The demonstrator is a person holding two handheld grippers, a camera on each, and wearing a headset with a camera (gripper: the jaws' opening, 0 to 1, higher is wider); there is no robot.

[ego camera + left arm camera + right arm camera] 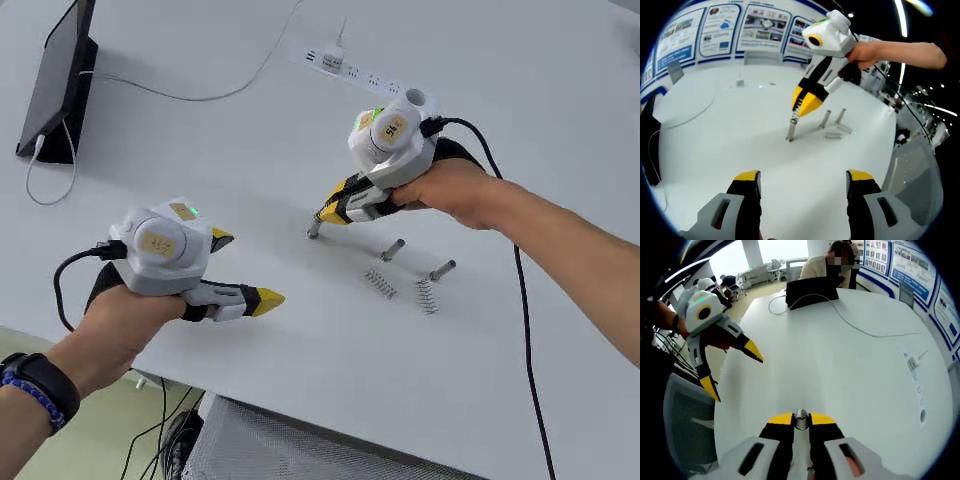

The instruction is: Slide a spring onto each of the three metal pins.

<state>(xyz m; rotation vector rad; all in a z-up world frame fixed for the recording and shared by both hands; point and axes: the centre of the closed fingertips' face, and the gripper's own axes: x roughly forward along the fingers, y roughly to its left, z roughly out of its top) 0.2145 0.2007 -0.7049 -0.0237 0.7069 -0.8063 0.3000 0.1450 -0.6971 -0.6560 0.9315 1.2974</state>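
My right gripper (325, 214) is shut on a small steel spring (800, 419), held point-down over a metal pin (791, 131) that stands upright on the white table. The spring (796, 113) meets the pin's top; how far it is over the pin I cannot tell. Two more pins (392, 249) (441, 270) lie flat to the right, with two loose springs (380, 283) (427, 296) just in front of them. My left gripper (245, 270) hovers open and holds nothing, to the left of the upright pin (314, 229) and nearer the table's front edge.
A dark screen (55, 75) stands at the back left with a white cable trailing from it. A white power strip (350, 70) lies at the back. A person sits behind a laptop (812, 290) at the far side. The table's front edge (300, 405) is close below my left gripper.
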